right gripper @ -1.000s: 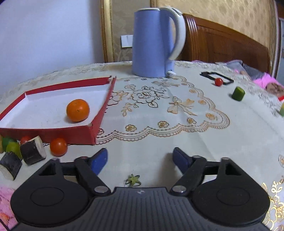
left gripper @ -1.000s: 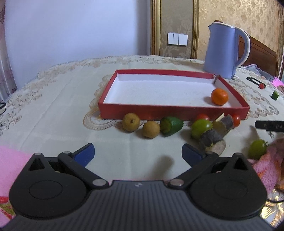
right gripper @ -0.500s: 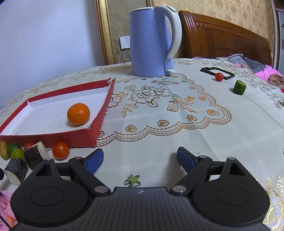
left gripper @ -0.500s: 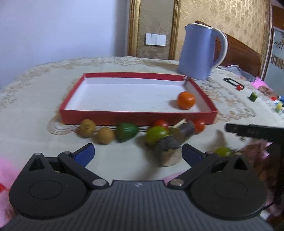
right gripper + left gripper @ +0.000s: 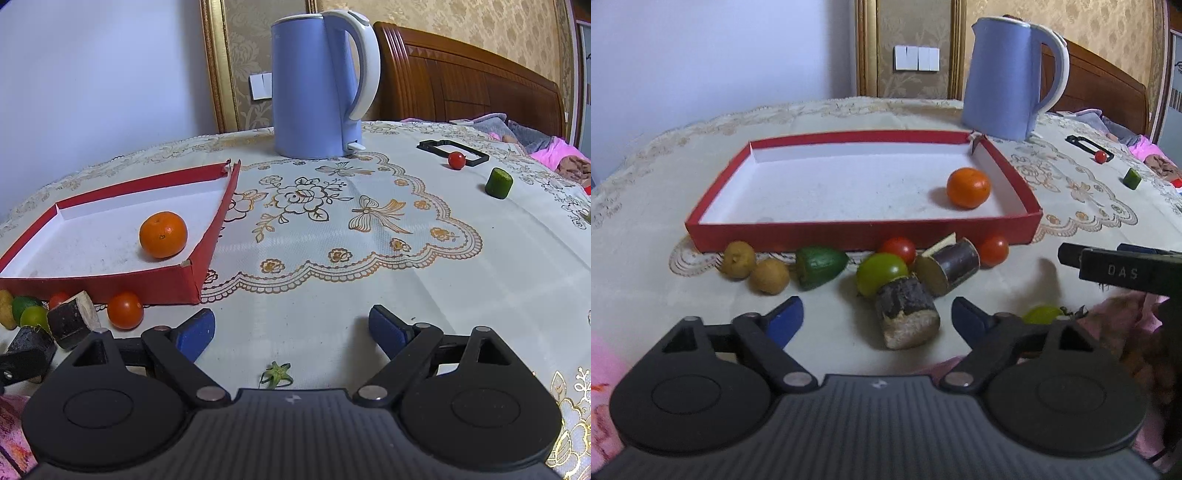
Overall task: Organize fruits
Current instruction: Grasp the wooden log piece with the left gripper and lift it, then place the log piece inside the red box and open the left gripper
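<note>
A red tray (image 5: 864, 229) with a white floor holds one orange (image 5: 968, 187); the tray (image 5: 110, 280) and orange (image 5: 163, 235) also show in the right wrist view. In front of it lie two brown fruits (image 5: 739, 259), a green cut piece (image 5: 820, 266), a green tomato (image 5: 882, 272), red tomatoes (image 5: 994, 250) and two dark sugarcane pieces (image 5: 907, 318). My left gripper (image 5: 877, 320) is open and empty, the near cane piece between its fingers. My right gripper (image 5: 291, 328) is open and empty over bare cloth.
A blue kettle (image 5: 317, 85) stands behind the tray. A small red tomato (image 5: 456, 160), a black frame (image 5: 452, 150) and a green cucumber piece (image 5: 499, 183) lie far right. A green stem (image 5: 277, 374) lies under my right gripper. A green fruit (image 5: 1042, 315) lies right of my left gripper.
My left gripper has swung right and moved closer to the fruit row; the near cane piece now sits between its fingers. My right gripper has shifted forward slightly. Both stay open.
</note>
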{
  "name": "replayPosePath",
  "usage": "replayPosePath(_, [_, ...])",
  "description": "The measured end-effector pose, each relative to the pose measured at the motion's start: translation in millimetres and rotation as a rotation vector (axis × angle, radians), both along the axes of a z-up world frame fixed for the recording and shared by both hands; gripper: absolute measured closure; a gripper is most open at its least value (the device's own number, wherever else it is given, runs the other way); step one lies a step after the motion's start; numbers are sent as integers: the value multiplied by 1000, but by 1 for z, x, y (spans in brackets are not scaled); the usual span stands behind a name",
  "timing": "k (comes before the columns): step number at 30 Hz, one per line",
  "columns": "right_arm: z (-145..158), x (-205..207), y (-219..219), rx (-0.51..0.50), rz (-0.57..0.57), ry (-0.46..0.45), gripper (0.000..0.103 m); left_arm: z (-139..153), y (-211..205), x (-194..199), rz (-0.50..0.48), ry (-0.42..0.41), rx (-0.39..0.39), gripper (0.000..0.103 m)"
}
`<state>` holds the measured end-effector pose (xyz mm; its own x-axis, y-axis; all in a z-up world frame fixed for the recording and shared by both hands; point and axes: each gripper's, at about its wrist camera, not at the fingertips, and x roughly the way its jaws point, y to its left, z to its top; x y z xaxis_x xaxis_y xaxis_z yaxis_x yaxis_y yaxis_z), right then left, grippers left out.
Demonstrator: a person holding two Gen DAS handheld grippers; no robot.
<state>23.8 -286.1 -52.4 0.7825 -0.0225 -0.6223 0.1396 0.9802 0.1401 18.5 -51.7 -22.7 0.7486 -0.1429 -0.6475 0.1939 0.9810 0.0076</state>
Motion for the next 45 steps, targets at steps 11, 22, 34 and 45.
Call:
replayPosePath(11, [0,0,-2,11,1,-5,12,-5,-10,-10,-43,-22,1,69])
replayPosePath(22, [1,-1,-2,16,1,-6,12,35,-1,2,-54,-150,20,69])
replayPosePath(34, [0,0,-1,11,1,-3,11,18,19,124,99,-92,58,69])
replayPosePath(45, [0,1,0,-4,6,5,11,0,31,138,124,-53,43,46])
